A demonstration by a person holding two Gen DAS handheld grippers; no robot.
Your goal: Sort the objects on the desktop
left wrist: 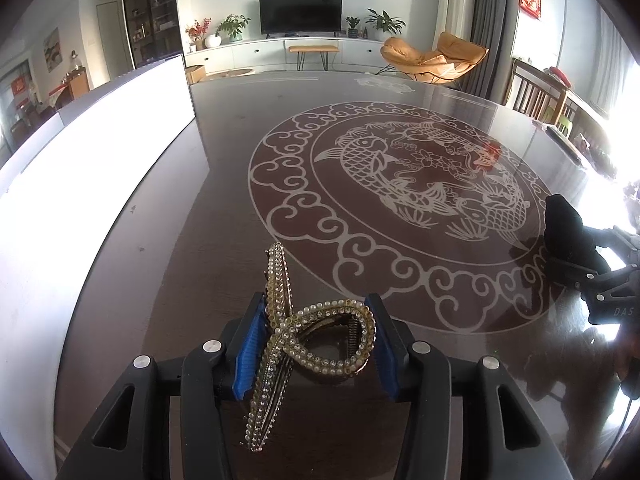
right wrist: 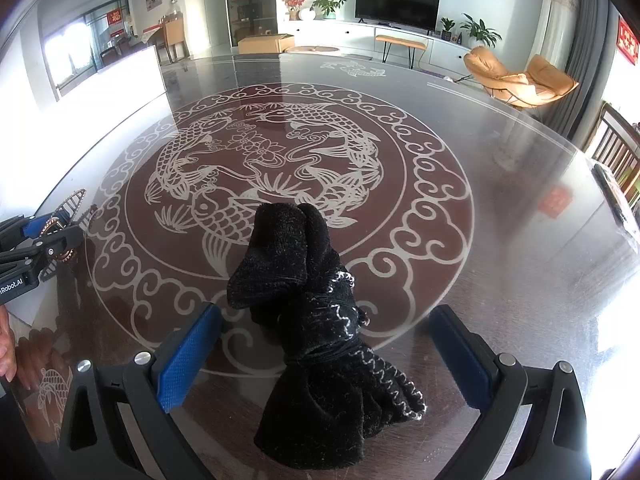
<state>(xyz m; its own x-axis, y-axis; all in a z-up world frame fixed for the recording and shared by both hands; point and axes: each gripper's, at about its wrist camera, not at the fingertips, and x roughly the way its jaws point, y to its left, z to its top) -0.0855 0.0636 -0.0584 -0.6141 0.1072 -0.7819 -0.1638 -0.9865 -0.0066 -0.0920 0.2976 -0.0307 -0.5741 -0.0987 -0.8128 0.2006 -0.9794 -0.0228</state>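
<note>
A gold hair clip [left wrist: 316,326] set with pearls and rhinestones sits between the blue pads of my left gripper [left wrist: 314,344], which is shut on it just above the dark table. In the right wrist view the same clip [right wrist: 66,216] shows at the far left in the left gripper. A knotted black sock bundle [right wrist: 316,320] lies on the table between the wide-open jaws of my right gripper [right wrist: 324,344], not touched by either pad. The bundle also shows at the right edge of the left wrist view [left wrist: 564,224].
The glass-topped table [left wrist: 224,208] carries a round fish and cloud pattern [left wrist: 400,200]. A white box [left wrist: 100,152] stands along its left side. Wooden chairs [left wrist: 536,96] stand at the right edge. A person's hand [right wrist: 6,344] shows at the left.
</note>
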